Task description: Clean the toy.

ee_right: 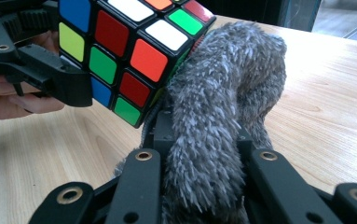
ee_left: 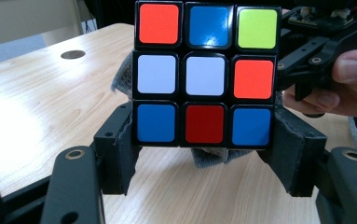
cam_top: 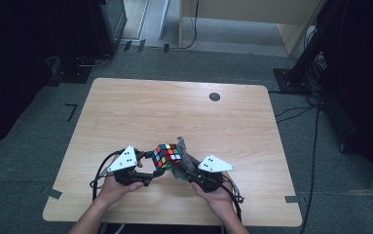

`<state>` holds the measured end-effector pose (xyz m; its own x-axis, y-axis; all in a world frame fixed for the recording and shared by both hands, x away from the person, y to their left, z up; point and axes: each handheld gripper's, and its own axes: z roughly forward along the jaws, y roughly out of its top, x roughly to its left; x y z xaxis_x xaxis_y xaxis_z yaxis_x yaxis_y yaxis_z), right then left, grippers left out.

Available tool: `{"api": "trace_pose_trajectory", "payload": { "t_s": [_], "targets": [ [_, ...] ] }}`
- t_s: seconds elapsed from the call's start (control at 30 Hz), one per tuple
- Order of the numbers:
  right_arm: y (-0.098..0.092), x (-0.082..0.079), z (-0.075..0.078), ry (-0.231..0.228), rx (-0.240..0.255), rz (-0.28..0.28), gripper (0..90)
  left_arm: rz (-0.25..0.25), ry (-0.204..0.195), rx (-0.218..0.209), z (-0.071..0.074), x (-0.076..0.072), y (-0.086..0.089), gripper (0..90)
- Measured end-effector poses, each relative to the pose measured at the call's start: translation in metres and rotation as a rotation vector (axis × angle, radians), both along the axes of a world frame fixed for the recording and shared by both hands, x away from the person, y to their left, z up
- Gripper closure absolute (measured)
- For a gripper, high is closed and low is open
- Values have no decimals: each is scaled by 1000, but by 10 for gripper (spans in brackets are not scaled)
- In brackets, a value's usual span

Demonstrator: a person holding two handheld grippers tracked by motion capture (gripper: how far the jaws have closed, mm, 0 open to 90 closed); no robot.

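Two grippers met over near edge of wooden surface (cam_top: pixel 125 112). Left gripper (cam_top: pixel 151 167) clamped on puzzle cube (cam_top: pixel 166 155), padded jaws pressed against cube's two opposite sides at bottom row, seen in left gripper view with cube (ee_left: pixel 206 72) lifted clear of surface. Facing side there read red, blue, yellow-green across top; white, white, red in middle; blue, dark red, blue below. Right gripper (cam_top: pixel 186 171) closed tight on grey fuzzy cloth (cam_top: pixel 183 157), cloth bunched between jaws and rising above them. Right gripper view: cloth (ee_right: pixel 223 102) pushed up against one side of cube (ee_right: pixel 125 51), touching at cube's corner, cube tilted. Left gripper (ee_right: pixel 41 70) and person's fingers (ee_right: pixel 8 95) visible at left of that view. Left gripper view: bit of cloth (ee_left: pixel 209 157) peeked under and behind cube; right gripper (ee_left: pixel 316 60) and person's fingers (ee_left: pixel 348 84) at right. Small dark round disc (cam_top: pixel 214 96) sat far back on surface, well apart from cube. Person's hands gripped both tools from bottom of high view.
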<state>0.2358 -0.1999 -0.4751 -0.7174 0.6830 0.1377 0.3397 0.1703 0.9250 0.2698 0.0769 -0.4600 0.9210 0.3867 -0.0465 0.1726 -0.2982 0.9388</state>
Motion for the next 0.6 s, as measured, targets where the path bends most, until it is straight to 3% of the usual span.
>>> {"api": "trace_pose_trajectory", "payload": {
  "t_s": [0.6],
  "targets": [
    [2,-4,3,46,51,5,740,3,0,-16,2,-1,0,332]
  ]
}}
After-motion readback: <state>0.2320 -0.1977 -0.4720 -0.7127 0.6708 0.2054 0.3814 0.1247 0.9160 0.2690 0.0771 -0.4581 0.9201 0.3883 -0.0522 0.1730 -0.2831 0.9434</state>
